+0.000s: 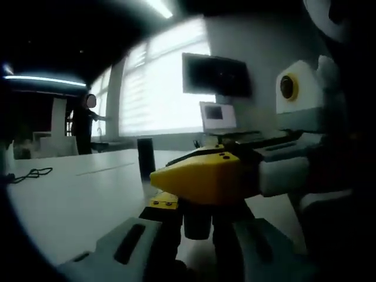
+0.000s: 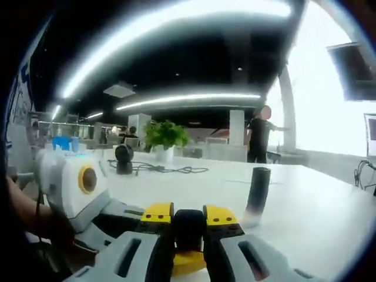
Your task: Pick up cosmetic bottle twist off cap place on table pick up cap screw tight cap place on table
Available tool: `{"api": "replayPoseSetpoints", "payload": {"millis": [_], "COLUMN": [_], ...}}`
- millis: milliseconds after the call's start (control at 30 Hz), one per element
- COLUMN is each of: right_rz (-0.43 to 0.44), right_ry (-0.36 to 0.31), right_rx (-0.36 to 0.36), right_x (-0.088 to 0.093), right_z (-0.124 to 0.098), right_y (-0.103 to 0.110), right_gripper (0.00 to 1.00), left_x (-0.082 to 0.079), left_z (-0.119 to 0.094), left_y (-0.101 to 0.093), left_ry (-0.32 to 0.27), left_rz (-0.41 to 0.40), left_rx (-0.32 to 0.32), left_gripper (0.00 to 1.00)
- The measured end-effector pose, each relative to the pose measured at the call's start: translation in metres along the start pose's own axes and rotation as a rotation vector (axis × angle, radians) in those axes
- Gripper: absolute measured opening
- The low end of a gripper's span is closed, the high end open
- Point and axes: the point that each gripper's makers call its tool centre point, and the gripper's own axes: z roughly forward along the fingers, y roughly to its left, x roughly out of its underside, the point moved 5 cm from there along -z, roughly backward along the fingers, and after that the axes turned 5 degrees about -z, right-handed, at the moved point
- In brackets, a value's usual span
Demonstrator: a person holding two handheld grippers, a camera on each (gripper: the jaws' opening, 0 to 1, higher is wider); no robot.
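A small dark cosmetic bottle [image 1: 197, 228] is held above the white table [image 1: 76, 200] between both grippers. My left gripper [image 1: 194, 236] is shut on its body, grey jaws rising on either side. The right gripper [image 1: 202, 176] reaches in from the right, and its yellow tip covers the bottle's top. In the right gripper view, my right gripper [image 2: 188, 216] is shut on the dark rounded cap [image 2: 189, 230] between its yellow-tipped fingers. The left gripper [image 2: 120, 211] comes in low from the left. The joint between cap and bottle is hidden.
A tall dark cylinder [image 1: 145, 157] [image 2: 257, 191] stands upright on the table just beyond the grippers. A black cable [image 2: 170, 170], a round black device [image 2: 123, 158] and a potted plant [image 2: 165, 136] lie farther off. A person [image 2: 258, 136] stands near the windows. A monitor [image 1: 218, 117] sits at the back.
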Motion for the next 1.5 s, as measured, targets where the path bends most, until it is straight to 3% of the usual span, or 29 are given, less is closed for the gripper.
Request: {"api": "replayPoseSetpoints", "payload": {"millis": [167,567,700,1500], "right_rz": [-0.044,-0.037,-0.027,0.005], "right_ry": [-0.005,-0.022,-0.028,-0.071], "right_rx": [-0.023,-0.086,-0.148,-0.609], "right_x": [-0.001,-0.001,-0.001,0.000], "right_z": [0.000,-0.004,-0.004,-0.009], "right_y": [0.005,0.002,-0.001,-0.006], "right_gripper": [0.11,0.11,0.10,0.10], "left_x": [-0.001,-0.002,-0.002,-0.003], "left_z": [0.000,0.001,0.001,-0.001], "left_y": [0.000,-0.003,-0.004,-0.013], "left_ry": [-0.008,-0.006,-0.013,0.016], "left_rz": [-0.022,-0.008,0.014,-0.041], "left_rx": [0.005,0.014,0.017,0.112], "left_gripper": [0.10,0.08,0.07,0.06]}}
